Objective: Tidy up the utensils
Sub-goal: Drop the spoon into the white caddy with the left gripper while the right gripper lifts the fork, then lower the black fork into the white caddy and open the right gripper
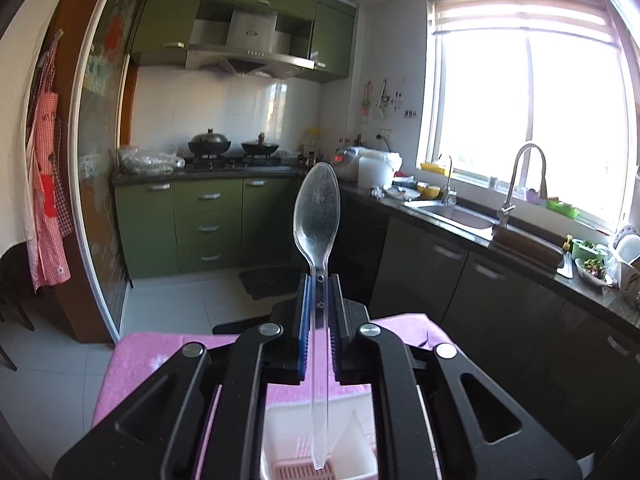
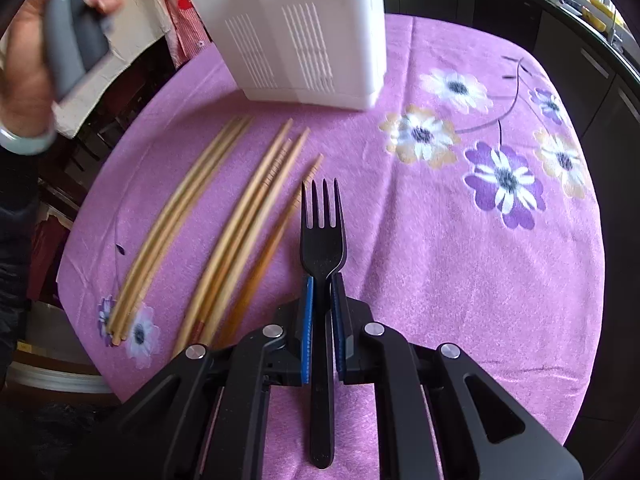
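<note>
Both tongs are clenched: right gripper (image 2: 320,280) pinches a black fork (image 2: 323,240), chopsticks (image 2: 240,216) lying at ten o'clock; left gripper (image 1: 320,280) clamps a clear spoon (image 1: 317,216) above the white caddy (image 1: 360,436), probably ready for sorting.
</note>
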A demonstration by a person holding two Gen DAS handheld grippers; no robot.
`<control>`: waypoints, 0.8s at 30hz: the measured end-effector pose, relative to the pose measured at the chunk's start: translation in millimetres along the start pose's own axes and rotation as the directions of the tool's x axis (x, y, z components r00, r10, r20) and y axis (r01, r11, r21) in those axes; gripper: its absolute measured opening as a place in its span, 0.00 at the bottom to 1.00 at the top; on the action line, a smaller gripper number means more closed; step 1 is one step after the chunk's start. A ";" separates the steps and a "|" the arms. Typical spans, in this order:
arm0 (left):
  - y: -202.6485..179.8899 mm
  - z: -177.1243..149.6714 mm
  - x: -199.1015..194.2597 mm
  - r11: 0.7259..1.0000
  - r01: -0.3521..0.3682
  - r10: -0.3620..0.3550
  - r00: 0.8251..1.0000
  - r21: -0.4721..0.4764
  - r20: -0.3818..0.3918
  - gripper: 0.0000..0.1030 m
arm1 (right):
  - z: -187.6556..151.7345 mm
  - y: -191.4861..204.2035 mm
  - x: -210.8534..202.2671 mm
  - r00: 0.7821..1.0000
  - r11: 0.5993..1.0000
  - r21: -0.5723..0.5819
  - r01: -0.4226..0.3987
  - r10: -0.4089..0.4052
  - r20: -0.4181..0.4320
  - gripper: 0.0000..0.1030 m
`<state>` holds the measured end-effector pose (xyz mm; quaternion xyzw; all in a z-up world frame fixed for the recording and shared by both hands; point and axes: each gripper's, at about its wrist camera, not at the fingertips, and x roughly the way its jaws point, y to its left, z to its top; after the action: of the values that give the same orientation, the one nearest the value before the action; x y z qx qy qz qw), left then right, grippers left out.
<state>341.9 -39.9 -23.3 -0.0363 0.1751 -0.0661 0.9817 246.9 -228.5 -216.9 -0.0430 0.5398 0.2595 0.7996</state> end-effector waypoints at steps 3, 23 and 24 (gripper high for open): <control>3.4 -14.8 1.6 1.000 0.003 -0.003 0.999 0.009 -0.037 0.08 | 8.4 5.0 -24.0 0.997 0.999 -0.007 -0.037 0.037 0.062 0.09; 35.6 -34.5 -92.6 1.000 0.019 -0.020 0.997 -0.018 -0.076 0.35 | 188.5 19.4 -141.6 0.720 0.999 0.047 -0.017 -0.020 0.694 0.09; 37.8 -36.6 -99.6 1.000 0.020 -0.021 0.997 -0.014 -0.076 0.36 | 196.8 20.5 -137.9 0.714 0.999 0.051 -0.005 -0.032 0.699 0.09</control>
<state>240.9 9.9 -27.4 -0.0423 0.2124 -0.0762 0.9733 364.0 -193.0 -9.0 0.0740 0.2033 0.2375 0.9470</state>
